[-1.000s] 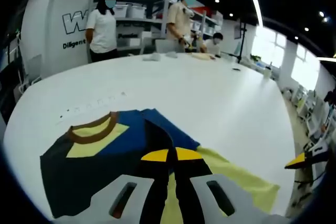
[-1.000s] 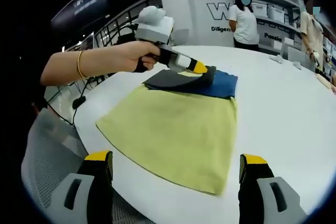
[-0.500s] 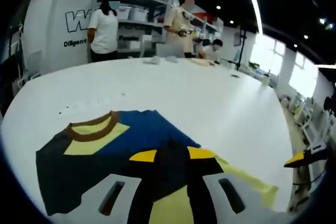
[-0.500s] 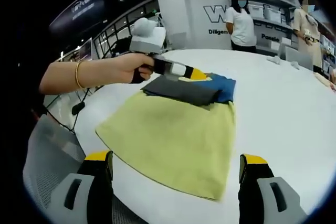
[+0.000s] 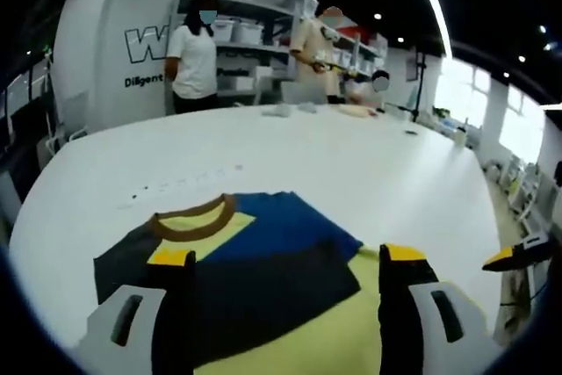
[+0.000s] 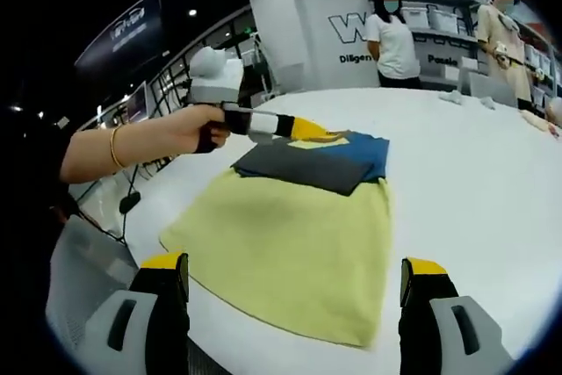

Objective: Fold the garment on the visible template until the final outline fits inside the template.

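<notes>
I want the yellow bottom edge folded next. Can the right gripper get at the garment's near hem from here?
Probably yes: the right gripper is open, and the garment has its yellow hem just ahead on the table, nothing between.

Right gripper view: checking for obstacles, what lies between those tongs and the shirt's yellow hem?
Bare white table lies between the right tongs and the shirt in the right gripper view.

Yellow, navy and charcoal garment (image 6: 303,208), brown collar (image 5: 195,218), white table (image 5: 351,155).
</notes>
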`<state>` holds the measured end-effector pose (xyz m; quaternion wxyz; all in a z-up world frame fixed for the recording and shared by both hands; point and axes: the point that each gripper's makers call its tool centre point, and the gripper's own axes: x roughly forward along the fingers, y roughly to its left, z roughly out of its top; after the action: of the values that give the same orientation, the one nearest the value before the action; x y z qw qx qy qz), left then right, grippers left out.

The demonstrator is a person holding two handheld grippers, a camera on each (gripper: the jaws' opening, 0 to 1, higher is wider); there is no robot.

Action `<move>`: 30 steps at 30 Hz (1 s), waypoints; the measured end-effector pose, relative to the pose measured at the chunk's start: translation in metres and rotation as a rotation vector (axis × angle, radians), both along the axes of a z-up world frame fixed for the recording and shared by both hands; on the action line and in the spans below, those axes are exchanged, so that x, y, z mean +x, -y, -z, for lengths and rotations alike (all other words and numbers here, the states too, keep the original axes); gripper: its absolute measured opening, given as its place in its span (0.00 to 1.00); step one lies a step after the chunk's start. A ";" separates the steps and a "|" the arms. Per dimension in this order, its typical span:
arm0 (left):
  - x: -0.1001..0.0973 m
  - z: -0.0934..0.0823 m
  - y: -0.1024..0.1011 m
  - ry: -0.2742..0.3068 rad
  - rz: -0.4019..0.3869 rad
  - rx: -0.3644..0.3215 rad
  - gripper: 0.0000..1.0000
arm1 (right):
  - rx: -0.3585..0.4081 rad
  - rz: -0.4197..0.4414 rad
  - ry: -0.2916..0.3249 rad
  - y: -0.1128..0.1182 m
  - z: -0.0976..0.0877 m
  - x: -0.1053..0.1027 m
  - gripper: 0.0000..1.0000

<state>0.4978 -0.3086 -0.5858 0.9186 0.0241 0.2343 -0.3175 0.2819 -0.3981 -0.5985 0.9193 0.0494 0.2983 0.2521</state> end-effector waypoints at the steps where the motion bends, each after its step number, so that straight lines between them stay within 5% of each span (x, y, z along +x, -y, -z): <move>1: 0.002 -0.002 -0.004 0.008 -0.010 -0.006 0.93 | 0.001 0.003 0.000 0.000 0.000 0.001 0.99; 4: 0.003 -0.005 -0.013 0.013 -0.019 -0.020 0.99 | 0.002 0.002 0.002 -0.001 -0.001 0.002 0.99; 30: 0.004 0.000 -0.130 0.032 -0.116 0.050 0.94 | 0.004 -0.028 0.025 -0.010 0.000 0.006 0.99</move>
<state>0.5014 -0.1785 -0.5858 0.9382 0.0383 0.2285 -0.2572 0.2879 -0.3879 -0.5981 0.9193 0.0437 0.2868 0.2660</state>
